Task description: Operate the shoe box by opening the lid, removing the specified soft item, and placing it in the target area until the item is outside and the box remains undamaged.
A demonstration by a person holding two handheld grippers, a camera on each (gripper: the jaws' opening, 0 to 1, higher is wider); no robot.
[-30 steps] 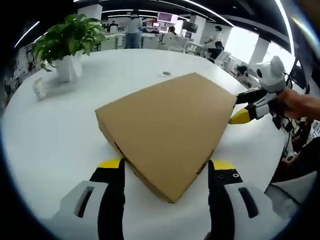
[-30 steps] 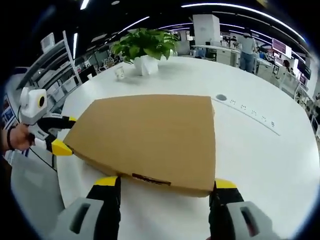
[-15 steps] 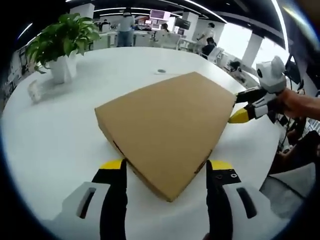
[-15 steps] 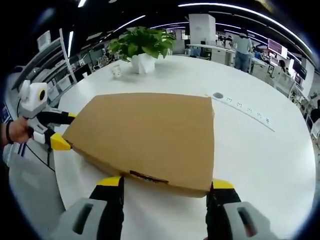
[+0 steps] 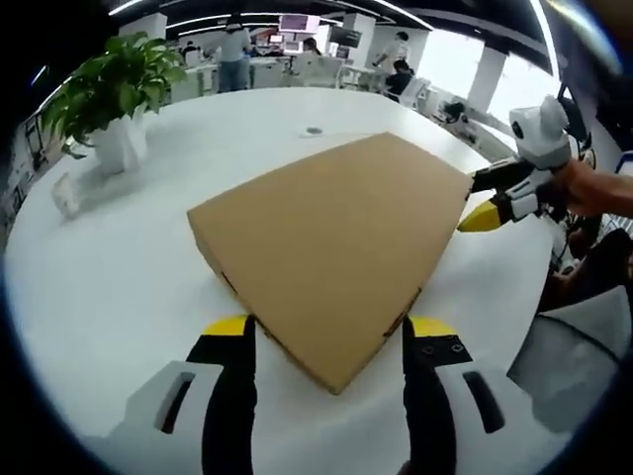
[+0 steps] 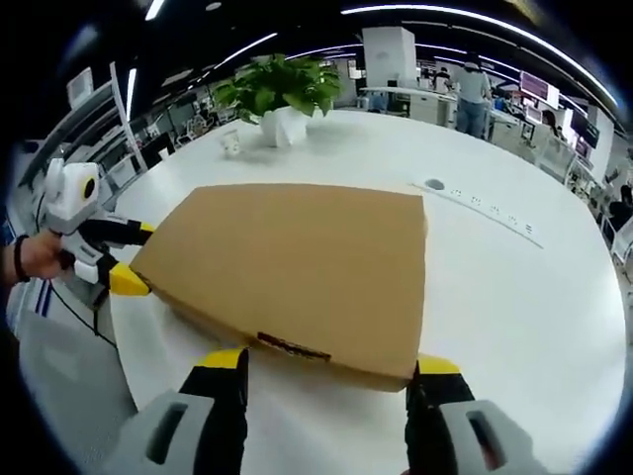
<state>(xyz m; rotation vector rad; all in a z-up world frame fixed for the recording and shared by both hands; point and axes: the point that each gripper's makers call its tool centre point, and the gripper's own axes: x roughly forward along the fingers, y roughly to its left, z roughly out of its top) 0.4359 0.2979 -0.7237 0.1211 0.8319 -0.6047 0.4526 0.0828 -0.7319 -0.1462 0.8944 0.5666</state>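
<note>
Two grippers are working at one closed cardboard box (image 5: 331,247), which is lying flat on a round white bench (image 5: 109,297). In the left gripper view, the left gripper (image 5: 328,332) is sitting nearest, its two yellow-tipped jaws spread wide with a corner of the box between them, not clamping it. At the far right of that view the right gripper (image 5: 499,203) is reaching in, a hand (image 5: 598,188) holding it, its yellow tip just beside the box's far corner.

In the right gripper view, the right gripper (image 6: 331,368) is also spread open, its jaws flanking the box's near edge, where a dark label (image 6: 294,345) is showing. The left gripper (image 6: 117,259) is entering from the left, jaws at the box's corner.

The lid is lying shut, so the box's contents are hidden.

Farther off, one potted plant (image 6: 279,94) in a white pot is standing on the bench, with one small cup (image 6: 230,142) beside it. A round grommet (image 6: 432,184) is sitting in the benchtop. Beyond, people are standing in an office.
</note>
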